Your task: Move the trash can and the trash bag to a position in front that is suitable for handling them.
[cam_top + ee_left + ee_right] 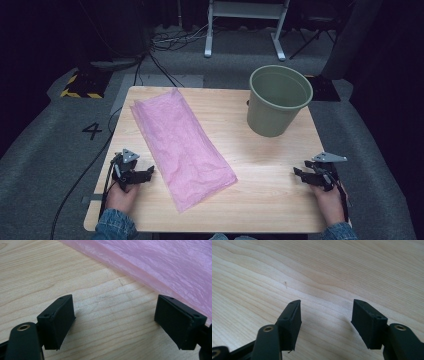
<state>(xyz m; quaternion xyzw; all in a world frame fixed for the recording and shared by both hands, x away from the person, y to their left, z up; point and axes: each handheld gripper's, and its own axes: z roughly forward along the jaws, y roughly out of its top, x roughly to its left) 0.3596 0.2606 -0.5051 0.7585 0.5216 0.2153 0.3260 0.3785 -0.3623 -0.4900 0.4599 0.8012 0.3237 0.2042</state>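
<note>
A pink plastic bag [180,145] lies flat and slantwise across the left half of the wooden table [270,195]. A green bucket [276,100] stands upright at the far right of the table. My left gripper [148,172] rests low at the table's near left, just left of the bag's edge, open with nothing between its jaws. In the left gripper view the pink bag [160,262] fills the upper right beyond the left gripper [115,320]. My right gripper [299,173] sits at the near right, open over bare wood, and the right gripper [325,322] holds nothing.
Beyond the table lie a grey floor [45,145] with black cables [165,42], a yellow-black striped block [80,87] and white stand legs [240,25]. Bare wood lies between the bag and the right gripper.
</note>
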